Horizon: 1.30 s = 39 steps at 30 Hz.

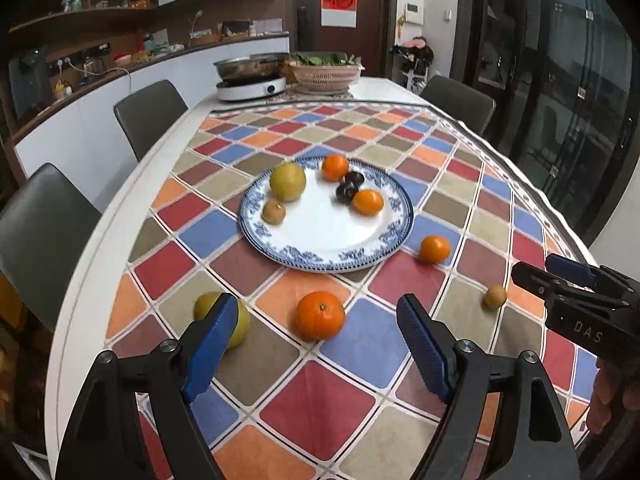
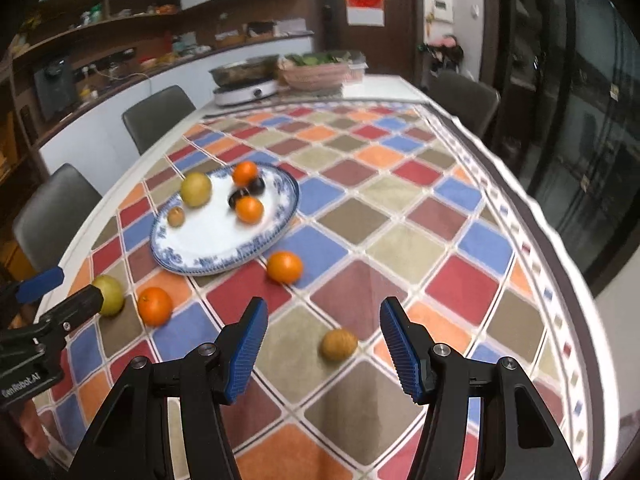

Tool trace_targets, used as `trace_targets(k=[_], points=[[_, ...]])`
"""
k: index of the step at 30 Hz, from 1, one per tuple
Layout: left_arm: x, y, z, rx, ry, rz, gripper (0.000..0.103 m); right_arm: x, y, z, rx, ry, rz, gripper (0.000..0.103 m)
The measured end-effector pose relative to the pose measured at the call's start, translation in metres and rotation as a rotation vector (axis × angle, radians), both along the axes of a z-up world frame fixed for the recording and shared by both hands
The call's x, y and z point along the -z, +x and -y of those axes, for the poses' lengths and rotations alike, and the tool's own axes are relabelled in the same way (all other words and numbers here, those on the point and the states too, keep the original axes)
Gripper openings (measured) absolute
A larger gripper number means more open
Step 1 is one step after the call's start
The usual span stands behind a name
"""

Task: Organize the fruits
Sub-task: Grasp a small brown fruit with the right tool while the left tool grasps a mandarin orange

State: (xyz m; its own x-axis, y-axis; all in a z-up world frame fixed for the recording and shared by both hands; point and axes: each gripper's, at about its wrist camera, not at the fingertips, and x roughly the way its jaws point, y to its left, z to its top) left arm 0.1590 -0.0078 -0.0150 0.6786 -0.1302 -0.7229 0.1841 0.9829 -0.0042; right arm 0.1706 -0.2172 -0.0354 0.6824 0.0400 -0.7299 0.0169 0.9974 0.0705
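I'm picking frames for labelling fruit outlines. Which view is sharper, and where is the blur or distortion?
Left wrist view: sharper, the blue-patterned white plate and orange tangerine have crisp edges, though fisheye bends the table's rim. Right wrist view: motion-smeared throughout, the small brown round fruit has soft edges.
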Motion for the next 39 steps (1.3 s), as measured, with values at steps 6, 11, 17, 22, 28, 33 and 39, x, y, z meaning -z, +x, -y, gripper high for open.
trace_targets(k=[6,11,17,22,28,33,39], points=[[0.022,0.009,0.005,-0.006,0.021,-0.054,0.081,0.023,0.0,0.013,0.057,0.059,-0.064,0.059],[0.037,0.016,0.008,-0.018,0.034,-0.101,0.081,0.035,0.004,0.02,0.09,0.079,-0.096,0.059],[0.048,0.026,0.007,-0.027,0.048,-0.131,0.076,0.048,0.009,0.02,0.089,0.074,-0.138,0.059],[0.058,0.036,0.006,-0.024,0.035,-0.158,0.067,0.054,0.014,0.015,0.069,0.066,-0.15,0.055],[0.066,0.044,0.01,-0.008,0.017,-0.177,0.052,0.063,0.018,0.014,0.057,0.068,-0.175,0.043],[0.069,0.047,0.01,-0.01,0.015,-0.181,0.045,0.067,0.02,0.013,0.046,0.068,-0.18,0.037],[0.07,0.048,0.009,-0.007,0.023,-0.176,0.042,0.068,0.023,0.01,0.033,0.044,-0.174,0.03]])
